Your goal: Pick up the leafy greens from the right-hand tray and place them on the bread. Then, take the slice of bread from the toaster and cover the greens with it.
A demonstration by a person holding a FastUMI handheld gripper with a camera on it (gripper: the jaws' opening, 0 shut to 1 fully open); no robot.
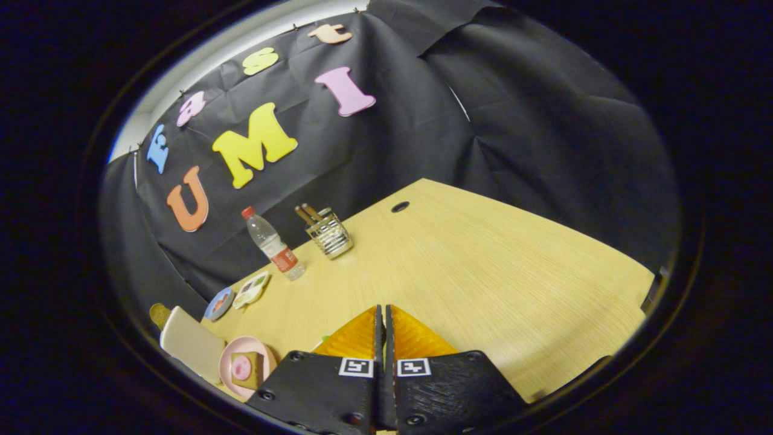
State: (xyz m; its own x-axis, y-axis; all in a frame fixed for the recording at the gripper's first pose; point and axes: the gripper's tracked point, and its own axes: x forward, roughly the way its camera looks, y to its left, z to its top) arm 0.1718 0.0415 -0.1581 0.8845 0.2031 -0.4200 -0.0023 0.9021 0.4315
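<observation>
My gripper (383, 311) is held above the wooden table (483, 272), its two fingers pressed together with nothing visible between them. Left of the fingers and close by, a pink plate (232, 353) carries a slice of bread (247, 370) with a pink round piece on it. Beside the plate stands a cream toaster (190, 344), and a brown slice (159, 314) sticks out of its far end. Further back lies a white tray (252, 289) holding small food pieces, some of them green. A sliver of green (325, 339) peeks out by the left finger.
A small blue plate (218, 303) lies next to the white tray. Behind them stand a water bottle (273, 244) with a red cap and a metal holder (330, 234) with sticks in it. A cable hole (400, 206) marks the table's far side.
</observation>
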